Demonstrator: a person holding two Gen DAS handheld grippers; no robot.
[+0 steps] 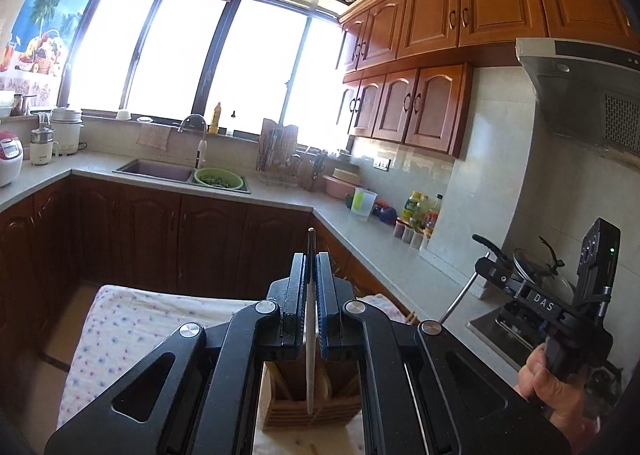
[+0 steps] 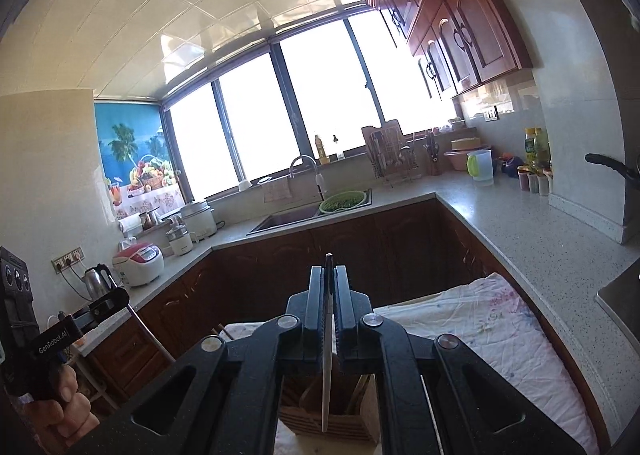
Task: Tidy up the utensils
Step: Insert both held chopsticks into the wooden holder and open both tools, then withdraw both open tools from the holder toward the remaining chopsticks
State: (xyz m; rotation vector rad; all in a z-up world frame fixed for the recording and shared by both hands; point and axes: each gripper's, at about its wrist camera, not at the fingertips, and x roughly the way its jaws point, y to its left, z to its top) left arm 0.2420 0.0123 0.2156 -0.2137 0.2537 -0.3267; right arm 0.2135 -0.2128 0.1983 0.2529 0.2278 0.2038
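My left gripper (image 1: 312, 259) is shut on a thin white chopstick (image 1: 310, 367) with a dark tip, held upright above a wooden utensil holder (image 1: 308, 411) below the jaws. My right gripper (image 2: 329, 271) is shut on another white chopstick (image 2: 326, 383), also upright over the same wooden holder (image 2: 332, 423). The right gripper also shows in the left wrist view (image 1: 490, 251) at the right, with the chopstick (image 1: 456, 303) slanting down from it. The left gripper's body appears at the left in the right wrist view (image 2: 108, 301). Wooden utensils stand inside the holder.
The holder stands on a table with a spotted white cloth (image 1: 128, 331). An L-shaped counter (image 2: 520, 223) carries a sink (image 1: 160, 169), a green colander (image 1: 218, 178), a dish rack (image 1: 280, 159), bottles (image 1: 416, 207), a rice cooker (image 2: 138, 263) and a kettle (image 2: 96, 281).
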